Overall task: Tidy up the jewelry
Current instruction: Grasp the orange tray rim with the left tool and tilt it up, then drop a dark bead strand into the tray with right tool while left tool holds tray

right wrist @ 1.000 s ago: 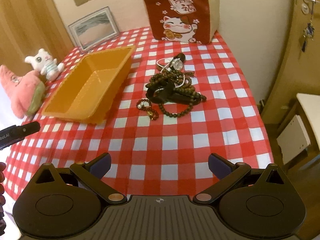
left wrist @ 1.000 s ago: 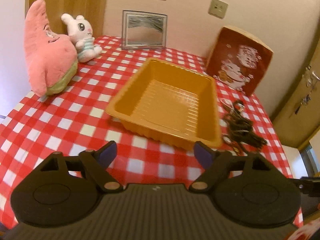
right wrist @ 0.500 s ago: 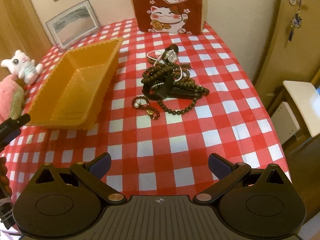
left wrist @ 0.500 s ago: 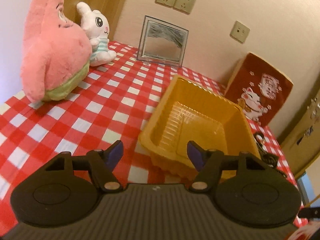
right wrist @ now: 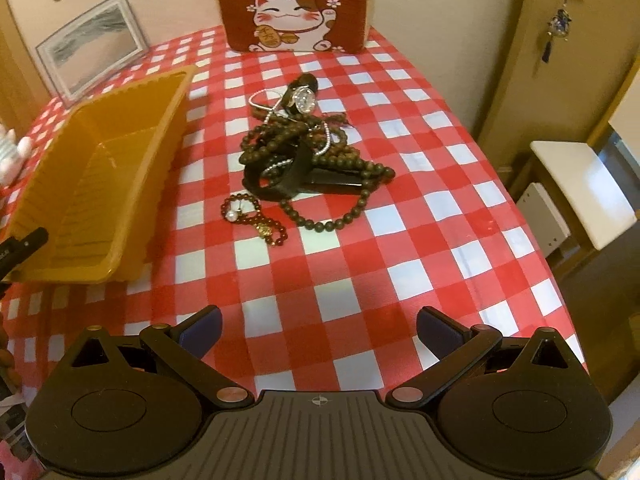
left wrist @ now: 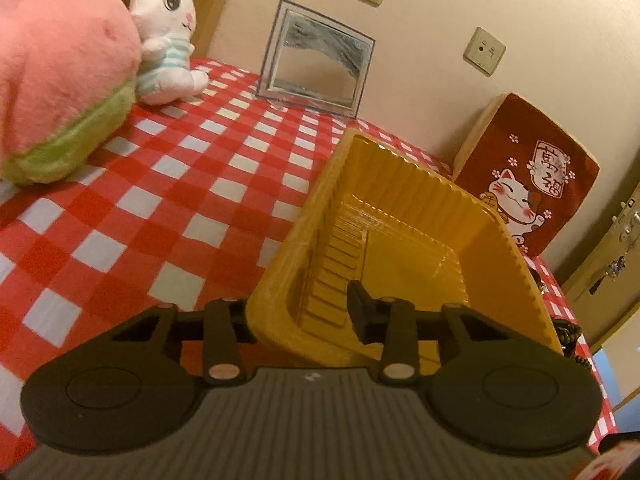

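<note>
Jewelry lies in a tangled heap on the checked tablecloth, well in from the table's edges: dark bead strings, a black band, a silver chain and a watch, with a small red bead bracelet just beside it. None of it is in the yellow tray, which is bare inside.

At the tray's near corner, the left gripper is closing, with the tray wall between its jaws; whether the pads press on it yet cannot be told. The right gripper hangs wide open over the cloth, short of the heap and holding nothing.

Risks, as I judge them: the thin tray wall could buckle or slip from a corner pinch, and tugging it might skid the tray into the heap. Picking one strand from the tangle may drag the others along.
</note>
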`<move>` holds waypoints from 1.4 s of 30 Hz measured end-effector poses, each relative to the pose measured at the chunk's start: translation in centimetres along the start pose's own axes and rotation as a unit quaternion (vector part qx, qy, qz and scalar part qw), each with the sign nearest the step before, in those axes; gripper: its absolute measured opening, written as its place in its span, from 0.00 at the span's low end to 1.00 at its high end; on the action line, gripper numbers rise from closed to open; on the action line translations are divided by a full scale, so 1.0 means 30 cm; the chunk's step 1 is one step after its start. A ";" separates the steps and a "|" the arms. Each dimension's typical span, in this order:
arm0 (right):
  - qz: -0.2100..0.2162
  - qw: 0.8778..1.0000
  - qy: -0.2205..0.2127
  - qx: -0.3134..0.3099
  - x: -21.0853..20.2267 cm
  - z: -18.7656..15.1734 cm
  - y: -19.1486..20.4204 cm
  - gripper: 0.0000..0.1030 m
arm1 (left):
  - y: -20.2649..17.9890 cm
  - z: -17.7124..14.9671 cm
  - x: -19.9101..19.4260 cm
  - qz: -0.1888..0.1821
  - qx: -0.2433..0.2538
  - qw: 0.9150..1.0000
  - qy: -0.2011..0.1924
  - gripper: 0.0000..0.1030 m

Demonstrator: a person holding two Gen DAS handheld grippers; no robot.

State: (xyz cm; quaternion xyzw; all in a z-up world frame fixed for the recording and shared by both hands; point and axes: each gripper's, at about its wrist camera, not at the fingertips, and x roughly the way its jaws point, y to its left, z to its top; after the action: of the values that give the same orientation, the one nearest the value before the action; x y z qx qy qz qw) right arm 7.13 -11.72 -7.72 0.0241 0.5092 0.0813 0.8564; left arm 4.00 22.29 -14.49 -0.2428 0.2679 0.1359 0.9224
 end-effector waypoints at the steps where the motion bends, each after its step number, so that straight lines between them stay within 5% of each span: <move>1: -0.003 1.000 0.000 0.002 0.002 0.001 0.001 1.00 | -0.002 0.003 0.005 -0.003 0.002 1.000 0.002 0.25; 7: -0.017 1.000 0.006 0.013 0.010 -0.007 -0.004 1.00 | -0.035 0.033 0.024 -0.008 0.054 0.998 -0.005 0.05; 19: -0.047 0.998 -0.006 0.048 0.003 -0.022 -0.028 1.00 | -0.108 0.097 0.055 -0.034 0.176 0.984 -0.014 0.02; 27: -0.040 0.997 -0.048 0.037 0.001 -0.005 -0.016 1.00 | -0.147 0.102 0.069 -0.047 0.255 0.965 -0.037 0.02; 36: 0.012 0.996 -0.090 0.026 0.038 0.104 -0.021 0.67 | -0.185 0.131 0.078 -0.055 0.280 0.957 -0.045 0.02; 42: 0.069 0.990 -0.109 0.046 0.086 0.220 -0.034 0.41 | -0.191 0.144 0.082 -0.047 0.267 0.962 -0.041 0.02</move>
State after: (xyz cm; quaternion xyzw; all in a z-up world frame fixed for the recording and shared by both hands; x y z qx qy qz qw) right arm 14.23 -12.02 -6.92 0.1076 0.4127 0.1140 0.8973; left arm 10.04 20.00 -10.54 0.0055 0.2443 0.0260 0.9693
